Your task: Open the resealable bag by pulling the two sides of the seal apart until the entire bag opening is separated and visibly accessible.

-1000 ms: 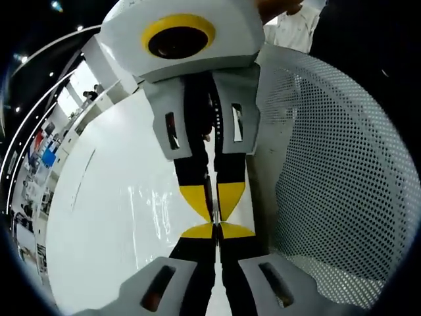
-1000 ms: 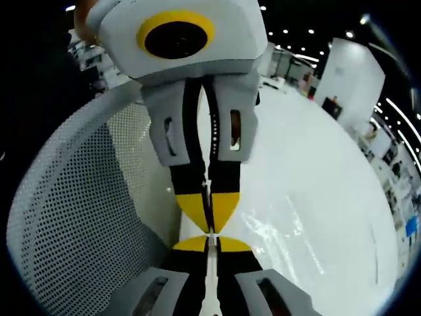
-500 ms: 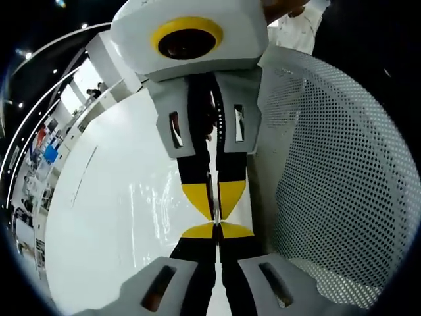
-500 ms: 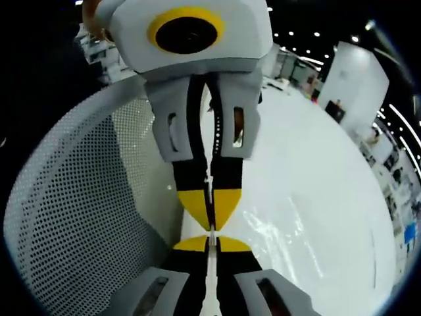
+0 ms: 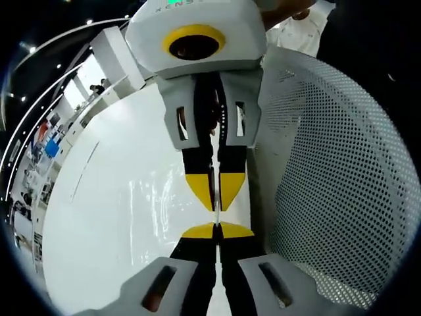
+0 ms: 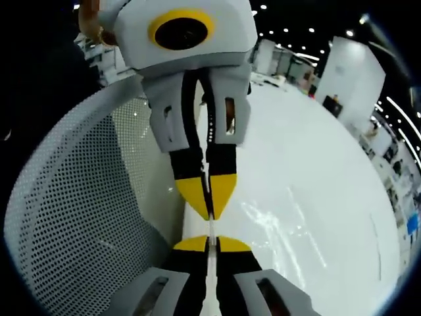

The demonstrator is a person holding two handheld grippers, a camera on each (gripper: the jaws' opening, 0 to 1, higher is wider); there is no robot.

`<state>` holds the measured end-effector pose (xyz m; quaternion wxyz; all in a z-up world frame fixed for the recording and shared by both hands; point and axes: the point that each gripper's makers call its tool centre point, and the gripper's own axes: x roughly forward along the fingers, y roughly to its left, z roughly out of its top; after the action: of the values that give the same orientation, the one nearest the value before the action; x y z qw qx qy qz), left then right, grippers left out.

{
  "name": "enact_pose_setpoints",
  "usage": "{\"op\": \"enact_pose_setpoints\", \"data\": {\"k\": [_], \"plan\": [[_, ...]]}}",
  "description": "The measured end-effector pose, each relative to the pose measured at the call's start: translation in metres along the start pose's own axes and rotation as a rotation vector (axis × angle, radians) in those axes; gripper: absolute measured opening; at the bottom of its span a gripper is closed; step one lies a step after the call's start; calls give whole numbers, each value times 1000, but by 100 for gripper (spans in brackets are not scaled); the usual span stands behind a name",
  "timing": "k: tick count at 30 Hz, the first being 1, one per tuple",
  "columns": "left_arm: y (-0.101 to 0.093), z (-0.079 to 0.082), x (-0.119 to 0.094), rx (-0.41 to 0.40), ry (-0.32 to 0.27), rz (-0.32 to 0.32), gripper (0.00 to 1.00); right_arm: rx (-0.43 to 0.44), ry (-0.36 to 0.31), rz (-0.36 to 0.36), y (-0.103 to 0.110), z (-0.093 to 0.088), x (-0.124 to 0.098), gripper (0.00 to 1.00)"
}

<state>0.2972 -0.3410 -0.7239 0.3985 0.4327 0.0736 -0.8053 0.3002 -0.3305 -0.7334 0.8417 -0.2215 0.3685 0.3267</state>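
The two grippers face each other tip to tip over a white table. In the left gripper view my left gripper [image 5: 216, 231] rises from the bottom with its yellow tips pressed together on a thin clear film. My right gripper [image 5: 215, 199] hangs from the top, also shut on that film. The clear resealable bag [image 5: 154, 209] shows only as glints on the table and a thin edge between the tips. In the right gripper view my right gripper [image 6: 210, 243] is at the bottom, my left gripper [image 6: 210, 209] is above it, and the bag [image 6: 283, 227] glints to the right.
A white perforated mesh basket [image 5: 329, 178] curves close beside both grippers; in the right gripper view the basket [image 6: 72, 217] is on the left. The white table [image 5: 105, 217] stretches away on the other side. A hand [image 6: 90, 23] holds the far gripper.
The gap between the two pairs of yellow tips has widened a little; the facing gripper has drawn back and up in both views. Both stay shut.
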Motion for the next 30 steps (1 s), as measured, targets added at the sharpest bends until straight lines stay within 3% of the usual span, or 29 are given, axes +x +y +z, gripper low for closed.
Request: {"op": "enact_pose_setpoints", "data": {"k": [9, 30], "plan": [[-2, -7, -5, -52, 9, 12, 0, 46, 6, 9, 2, -15, -5, 0], [-5, -7, -7, -44, 15, 0, 0, 41, 15, 13, 3, -27, -11, 0]]}}
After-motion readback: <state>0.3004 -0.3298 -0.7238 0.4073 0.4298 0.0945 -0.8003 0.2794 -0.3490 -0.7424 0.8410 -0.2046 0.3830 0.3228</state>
